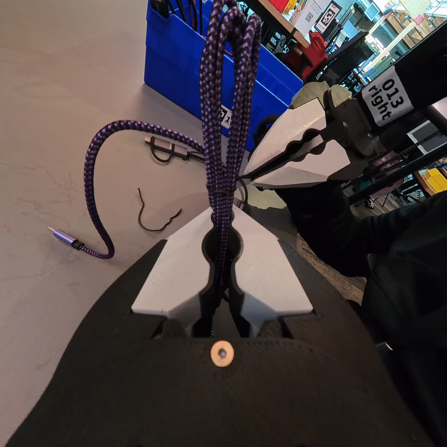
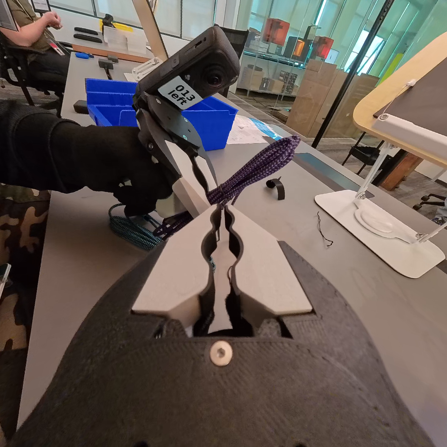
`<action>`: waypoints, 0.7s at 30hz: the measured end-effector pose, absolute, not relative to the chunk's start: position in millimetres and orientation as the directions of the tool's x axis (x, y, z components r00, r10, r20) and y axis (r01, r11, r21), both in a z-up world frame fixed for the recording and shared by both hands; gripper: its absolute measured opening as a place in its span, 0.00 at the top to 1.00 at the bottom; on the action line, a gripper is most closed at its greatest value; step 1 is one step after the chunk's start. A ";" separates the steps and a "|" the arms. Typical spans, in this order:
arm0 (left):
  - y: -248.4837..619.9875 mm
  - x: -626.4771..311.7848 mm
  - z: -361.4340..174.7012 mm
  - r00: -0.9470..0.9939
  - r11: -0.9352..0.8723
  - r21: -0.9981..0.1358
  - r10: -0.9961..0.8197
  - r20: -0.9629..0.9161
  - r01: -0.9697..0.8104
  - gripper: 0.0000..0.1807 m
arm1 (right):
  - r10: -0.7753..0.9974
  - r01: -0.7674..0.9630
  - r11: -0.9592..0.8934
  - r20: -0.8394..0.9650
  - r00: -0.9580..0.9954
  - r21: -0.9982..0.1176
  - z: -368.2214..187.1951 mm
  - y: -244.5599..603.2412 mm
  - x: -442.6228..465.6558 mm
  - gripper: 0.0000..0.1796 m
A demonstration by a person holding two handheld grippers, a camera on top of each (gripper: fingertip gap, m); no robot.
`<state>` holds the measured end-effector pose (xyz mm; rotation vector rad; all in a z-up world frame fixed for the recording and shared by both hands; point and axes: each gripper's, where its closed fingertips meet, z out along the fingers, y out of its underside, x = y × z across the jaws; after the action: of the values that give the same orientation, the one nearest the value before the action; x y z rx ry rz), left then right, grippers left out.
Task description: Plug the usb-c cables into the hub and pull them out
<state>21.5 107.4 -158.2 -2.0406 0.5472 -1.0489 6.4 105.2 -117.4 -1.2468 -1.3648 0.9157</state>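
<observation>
We saw the grey table (image 1: 60, 72) fill the left of the left wrist view, with a blue bin (image 1: 174, 65) at top centre. Our left gripper (image 1: 222, 215) rose from the bottom centre, its fingers clamped together on the folded purple braided cable (image 1: 225, 108), which stood bundled up the middle of the frame. Our right gripper (image 1: 244, 177) reached in from the upper right, its tips pinched on the thin black tie (image 1: 221, 192) binding the bundle. The cable's loose end curved left to a metallic plug (image 1: 64, 237) lying at lower left.

Right claw (image 2: 222, 209) pinches purple cable bundle's (image 2: 254, 167) tie.
</observation>
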 end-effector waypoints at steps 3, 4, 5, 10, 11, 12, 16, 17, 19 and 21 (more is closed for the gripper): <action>107.3 22.1 -158.5 0.569 -0.618 -0.786 -0.657 0.495 -0.028 1.00 | 0.981 0.196 0.169 0.184 0.065 -0.966 -117.6 105.3 6.3 1.00; 107.3 22.2 -158.8 0.569 -0.618 -0.786 -0.657 0.495 -0.029 1.00 | 0.981 0.197 0.167 0.183 0.065 -0.966 -117.9 105.4 6.3 0.99; 107.1 22.4 -158.8 0.568 -0.618 -0.785 -0.657 0.496 -0.029 1.00 | 0.981 0.197 0.167 0.182 0.064 -0.966 -118.2 105.3 6.3 0.99; 107.3 22.6 -158.8 0.567 -0.618 -0.786 -0.658 0.496 -0.029 1.00 | 0.980 0.209 0.170 0.188 0.066 -0.963 -120.3 105.6 5.7 1.00; 107.2 22.6 -159.0 0.568 -0.617 -0.786 -0.658 0.494 -0.031 1.00 | 0.980 0.211 0.172 0.189 0.068 -0.962 -120.6 105.9 5.8 1.00; 107.0 22.7 -159.1 0.568 -0.617 -0.786 -0.658 0.494 -0.032 1.00 | 0.979 0.213 0.172 0.191 0.069 -0.962 -120.9 106.2 5.9 1.00; 106.4 22.8 -159.6 0.569 -0.613 -0.789 -0.663 0.486 -0.040 1.00 | 0.979 0.229 0.171 0.192 0.074 -0.958 -122.3 107.5 6.6 1.00; 106.4 22.9 -159.4 0.569 -0.610 -0.791 -0.666 0.482 -0.043 1.00 | 0.978 0.229 0.170 0.192 0.077 -0.958 -122.2 108.1 6.9 1.00; 106.4 22.8 -160.0 0.575 -0.606 -0.793 -0.669 0.471 -0.055 1.00 | 0.979 0.231 0.165 0.188 0.081 -0.959 -121.9 108.9 7.4 1.00; 106.7 22.5 -161.2 0.585 -0.600 -0.797 -0.672 0.454 -0.071 1.00 | 0.977 0.236 0.169 0.194 0.086 -0.957 -121.3 109.8 7.7 1.00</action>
<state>22.5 106.7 -161.2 -2.0498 0.5901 -1.0013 7.7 109.8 -121.3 -1.2817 -1.3729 0.8753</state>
